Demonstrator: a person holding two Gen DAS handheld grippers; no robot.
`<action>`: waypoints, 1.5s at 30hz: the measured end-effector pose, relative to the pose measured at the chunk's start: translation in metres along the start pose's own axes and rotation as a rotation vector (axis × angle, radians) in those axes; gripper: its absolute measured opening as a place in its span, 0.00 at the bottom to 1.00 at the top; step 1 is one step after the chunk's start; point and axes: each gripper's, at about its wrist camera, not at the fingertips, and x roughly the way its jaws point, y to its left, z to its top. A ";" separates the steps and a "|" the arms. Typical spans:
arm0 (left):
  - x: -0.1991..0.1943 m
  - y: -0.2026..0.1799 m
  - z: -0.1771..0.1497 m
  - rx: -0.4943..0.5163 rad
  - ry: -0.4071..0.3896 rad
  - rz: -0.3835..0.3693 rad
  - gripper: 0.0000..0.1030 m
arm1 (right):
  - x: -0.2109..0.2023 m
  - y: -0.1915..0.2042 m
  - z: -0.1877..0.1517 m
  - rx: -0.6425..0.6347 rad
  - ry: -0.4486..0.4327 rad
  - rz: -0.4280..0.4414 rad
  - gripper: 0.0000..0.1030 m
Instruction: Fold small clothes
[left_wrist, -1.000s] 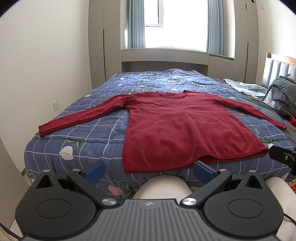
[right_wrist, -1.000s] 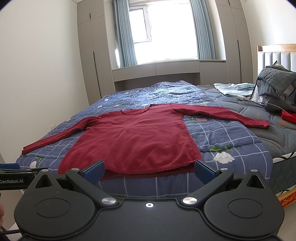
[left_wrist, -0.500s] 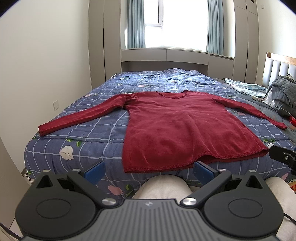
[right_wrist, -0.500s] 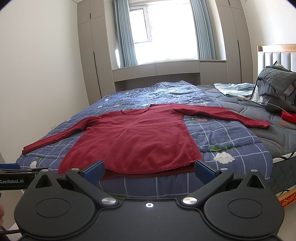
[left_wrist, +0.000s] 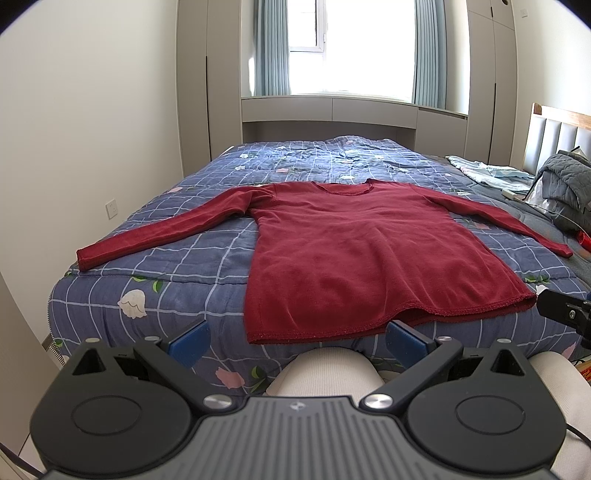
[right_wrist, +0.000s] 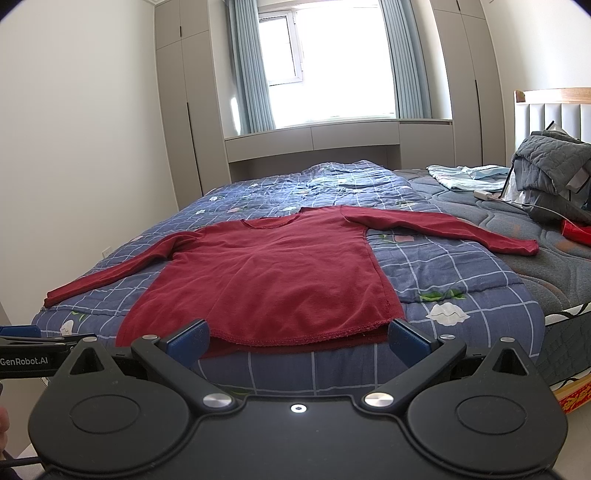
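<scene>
- While I stand at the foot of the bed (left_wrist: 110, 306), my left gripper (left_wrist: 297, 341) sits low in its frame, its blue pads spread wide with nothing between them.
- My right gripper (right_wrist: 297, 341) is likewise gaping and empty, low in its own frame.
- The red long-sleeved top (left_wrist: 354, 254) lies flat across the middle of both frames on the blue checked quilt (left_wrist: 177, 254), sleeves stretched out to either side, neckline toward the window, hem nearest me.
- In the left view, my light-trousered knee (left_wrist: 325, 373) shows between the pads, below the hem.
- A grey quilted bundle (right_wrist: 550, 166) sits at the right edge by the headboard.
</scene>
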 end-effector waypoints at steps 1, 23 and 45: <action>0.000 0.000 0.000 0.000 0.001 0.000 1.00 | 0.000 0.000 0.000 0.000 0.000 0.000 1.00; 0.006 0.001 -0.003 0.002 0.017 -0.031 1.00 | -0.004 -0.003 -0.001 -0.001 0.011 0.002 1.00; 0.085 -0.031 0.123 0.128 0.024 -0.113 1.00 | 0.071 -0.047 0.096 -0.056 0.033 -0.185 1.00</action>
